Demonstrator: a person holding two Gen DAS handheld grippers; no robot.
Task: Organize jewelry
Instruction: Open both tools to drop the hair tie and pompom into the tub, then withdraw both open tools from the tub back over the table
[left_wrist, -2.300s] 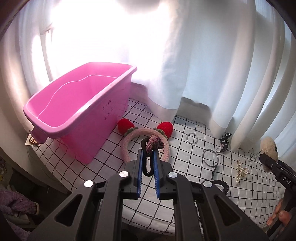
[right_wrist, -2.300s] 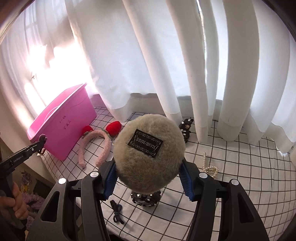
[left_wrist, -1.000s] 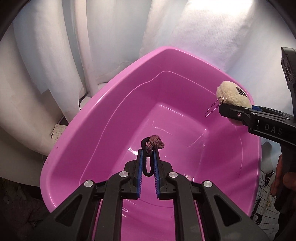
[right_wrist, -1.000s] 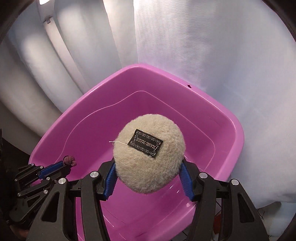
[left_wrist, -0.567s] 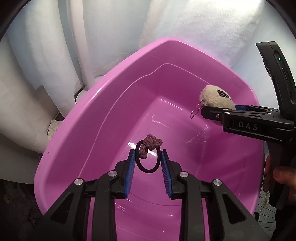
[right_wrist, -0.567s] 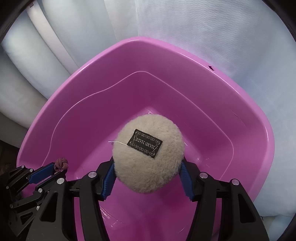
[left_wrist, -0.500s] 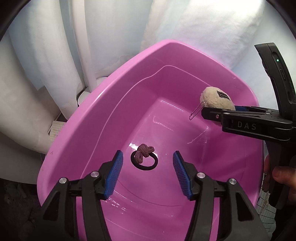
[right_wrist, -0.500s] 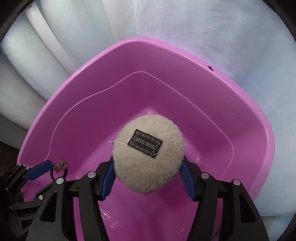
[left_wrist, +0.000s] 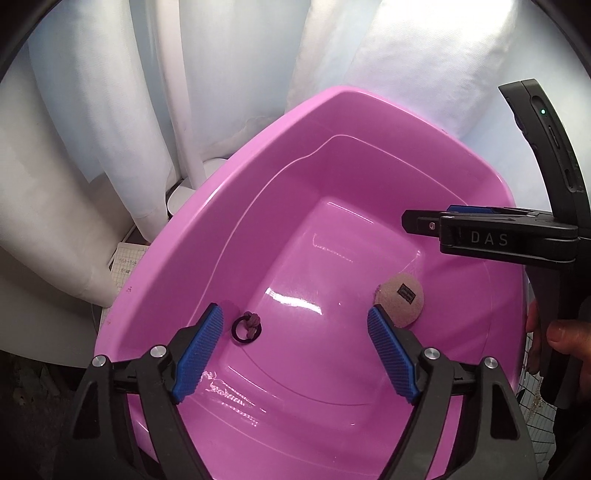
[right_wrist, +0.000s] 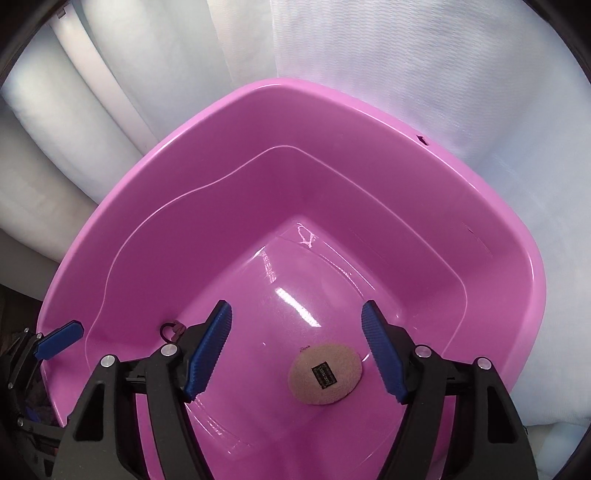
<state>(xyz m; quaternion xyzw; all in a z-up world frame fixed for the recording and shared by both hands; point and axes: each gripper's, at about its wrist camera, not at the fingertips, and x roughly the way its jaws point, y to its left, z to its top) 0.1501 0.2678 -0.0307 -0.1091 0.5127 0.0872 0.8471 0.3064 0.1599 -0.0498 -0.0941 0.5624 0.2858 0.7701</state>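
Both grippers hang over the pink tub (left_wrist: 258, 206) (right_wrist: 332, 122), pointing steeply down into it. On its floor lies a black hair tie (left_wrist: 246, 326) with a mauve knot, partly hidden behind a finger in the right wrist view (right_wrist: 171, 328). A beige fluffy pompom (left_wrist: 400, 299) (right_wrist: 325, 373) with a black label rests flat on the floor further right. My left gripper (left_wrist: 293, 310) is open, its jaws still opening, with nothing between them. My right gripper (right_wrist: 295, 306) is also opening and holds nothing; its fingers (left_wrist: 480, 236) reach in from the right.
White curtains (right_wrist: 406, 55) hang close behind and around the tub. A person's hand (left_wrist: 565, 339) grips the right tool's handle at the right edge. A strip of checked cloth (left_wrist: 532, 391) shows at lower right, a paper tag (left_wrist: 125, 258) left of the tub.
Both grippers opened. The hair tie left the left jaws and fell to the tub floor; the pompom left the right jaws and now lies on the floor too.
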